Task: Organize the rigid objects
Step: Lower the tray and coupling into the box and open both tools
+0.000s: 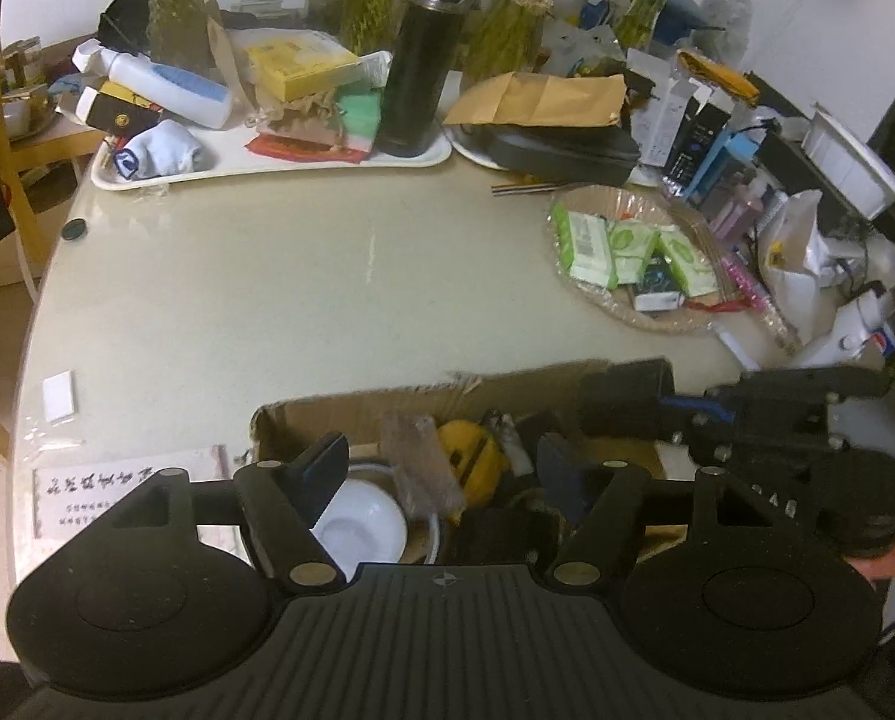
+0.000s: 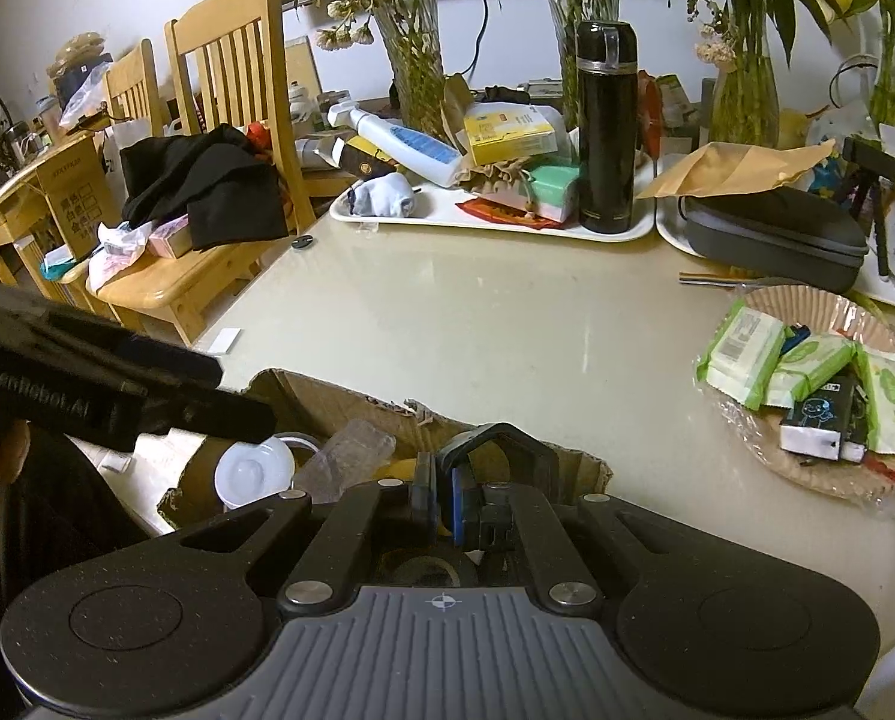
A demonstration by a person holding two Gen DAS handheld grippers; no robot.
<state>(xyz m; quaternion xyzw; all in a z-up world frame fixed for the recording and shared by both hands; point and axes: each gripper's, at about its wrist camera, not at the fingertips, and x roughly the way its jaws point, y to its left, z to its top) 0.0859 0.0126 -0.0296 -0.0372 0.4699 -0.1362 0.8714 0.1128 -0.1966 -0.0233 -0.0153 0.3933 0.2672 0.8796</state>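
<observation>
A torn cardboard box point(image 1: 351, 405) sits at the table's near edge and also shows in the right wrist view point(image 2: 339, 399). In it lie a white bowl point(image 1: 360, 525), a clear plastic piece point(image 1: 423, 468) and a yellow object point(image 1: 471, 459). My left gripper point(image 1: 441, 471) is open over the box, empty. My right gripper point(image 2: 441, 501) has its blue pads nearly together on a black ring-shaped handle point(image 2: 498, 441) over the box; it also shows in the left wrist view point(image 1: 747, 414).
A white tray point(image 2: 495, 219) with a black flask point(image 2: 606, 126), a bottle and boxes stands at the back. A black case point(image 2: 771, 237) and a wicker basket point(image 2: 807, 312) of green packets are at right. Wooden chairs point(image 2: 219, 120) stand left.
</observation>
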